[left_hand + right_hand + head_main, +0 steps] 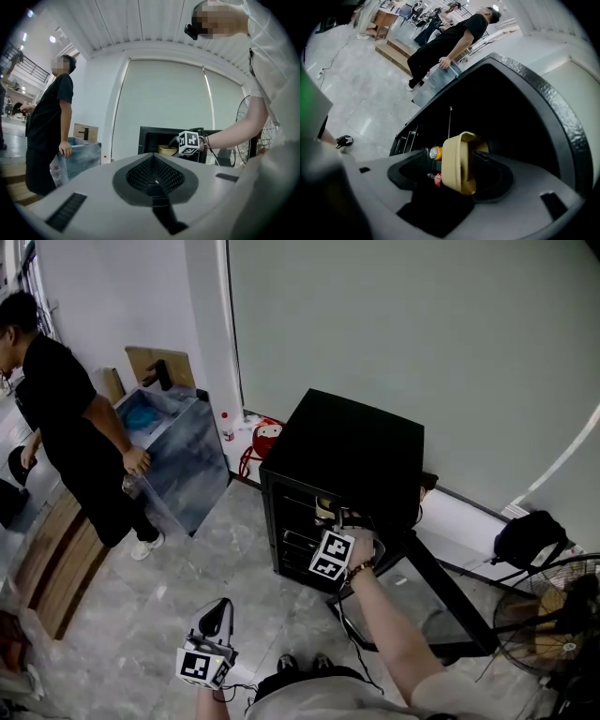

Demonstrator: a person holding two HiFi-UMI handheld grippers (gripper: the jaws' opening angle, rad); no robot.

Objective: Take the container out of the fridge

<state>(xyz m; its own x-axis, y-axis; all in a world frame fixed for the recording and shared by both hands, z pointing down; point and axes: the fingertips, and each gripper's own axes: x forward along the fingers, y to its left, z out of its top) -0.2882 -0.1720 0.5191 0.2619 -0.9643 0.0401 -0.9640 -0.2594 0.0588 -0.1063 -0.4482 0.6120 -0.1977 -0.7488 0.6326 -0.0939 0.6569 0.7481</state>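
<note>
My right hand-held gripper (463,169) pinches container (452,157) wall just inside fridge (347,442) mouth | my left hand-held gripper (214,638) closed, empty, well outside fridge | risk: one-wall pinch may let it swivel, slip, or knock can (435,153)

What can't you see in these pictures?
- Inside of the container: side-on in the right gripper view; behind the marker cube of the right gripper in the head view.
- Orange can: label too small, right gripper view.
- Fridge shelves: too dark, head view.
- Fan: cut off by the head view's right edge.
</note>
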